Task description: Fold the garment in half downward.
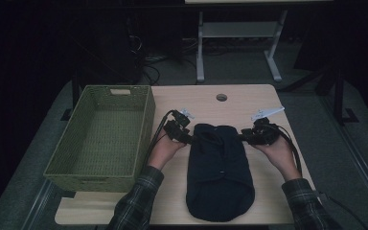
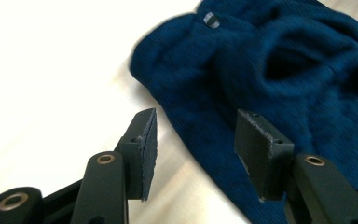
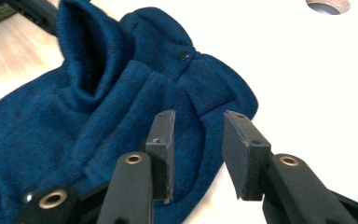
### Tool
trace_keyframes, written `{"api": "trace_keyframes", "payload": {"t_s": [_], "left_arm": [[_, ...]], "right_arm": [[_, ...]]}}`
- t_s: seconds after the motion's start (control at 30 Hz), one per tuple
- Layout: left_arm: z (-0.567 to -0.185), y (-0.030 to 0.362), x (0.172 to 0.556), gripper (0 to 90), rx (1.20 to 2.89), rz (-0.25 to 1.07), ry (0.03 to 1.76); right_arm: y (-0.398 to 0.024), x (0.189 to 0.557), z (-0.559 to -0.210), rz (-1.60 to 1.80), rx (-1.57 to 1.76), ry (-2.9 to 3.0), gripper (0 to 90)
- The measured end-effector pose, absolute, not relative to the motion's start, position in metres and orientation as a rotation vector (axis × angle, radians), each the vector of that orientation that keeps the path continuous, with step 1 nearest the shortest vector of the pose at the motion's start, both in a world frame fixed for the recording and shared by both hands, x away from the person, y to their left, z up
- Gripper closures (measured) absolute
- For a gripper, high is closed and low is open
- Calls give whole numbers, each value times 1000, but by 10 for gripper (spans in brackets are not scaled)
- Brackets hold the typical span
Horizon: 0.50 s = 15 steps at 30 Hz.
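Pale wooden tabletop (image 1: 263,191) carries a folded dark blue knit garment (image 1: 219,172) at centre frame; left gripper (image 1: 188,136) and right gripper (image 1: 245,137) flank it, both spread, pinching nothing.

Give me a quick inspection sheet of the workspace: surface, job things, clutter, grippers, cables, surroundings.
Surface: light wood table with a round hole.
Job's things: dark blue knit garment lying flat mid-table; green woven basket at the left edge, nothing inside.
Clutter: nothing seen.
Grippers: left gripper and right gripper both open at the garment's upper corners, nothing pinched.
Cables: one trails from each gripper along the forearm; more lie on the floor behind the table.
Surroundings: dim room, white desk legs beyond.
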<state>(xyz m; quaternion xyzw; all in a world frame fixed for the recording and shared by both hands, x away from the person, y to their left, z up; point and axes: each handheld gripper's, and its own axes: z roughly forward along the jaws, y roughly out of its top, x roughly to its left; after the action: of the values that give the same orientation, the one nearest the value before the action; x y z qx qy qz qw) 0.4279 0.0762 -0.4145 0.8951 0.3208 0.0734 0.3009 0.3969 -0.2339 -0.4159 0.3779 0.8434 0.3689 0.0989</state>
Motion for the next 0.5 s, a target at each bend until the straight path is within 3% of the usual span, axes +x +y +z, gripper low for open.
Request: {"api": "trace_keyframes", "payload": {"t_s": [0.5], "left_arm": [[-421, 60, 480, 488, 2375, 240, 892]], "right_arm": [[-229, 416, -413, 1122, 1133, 2467, 620]]}}
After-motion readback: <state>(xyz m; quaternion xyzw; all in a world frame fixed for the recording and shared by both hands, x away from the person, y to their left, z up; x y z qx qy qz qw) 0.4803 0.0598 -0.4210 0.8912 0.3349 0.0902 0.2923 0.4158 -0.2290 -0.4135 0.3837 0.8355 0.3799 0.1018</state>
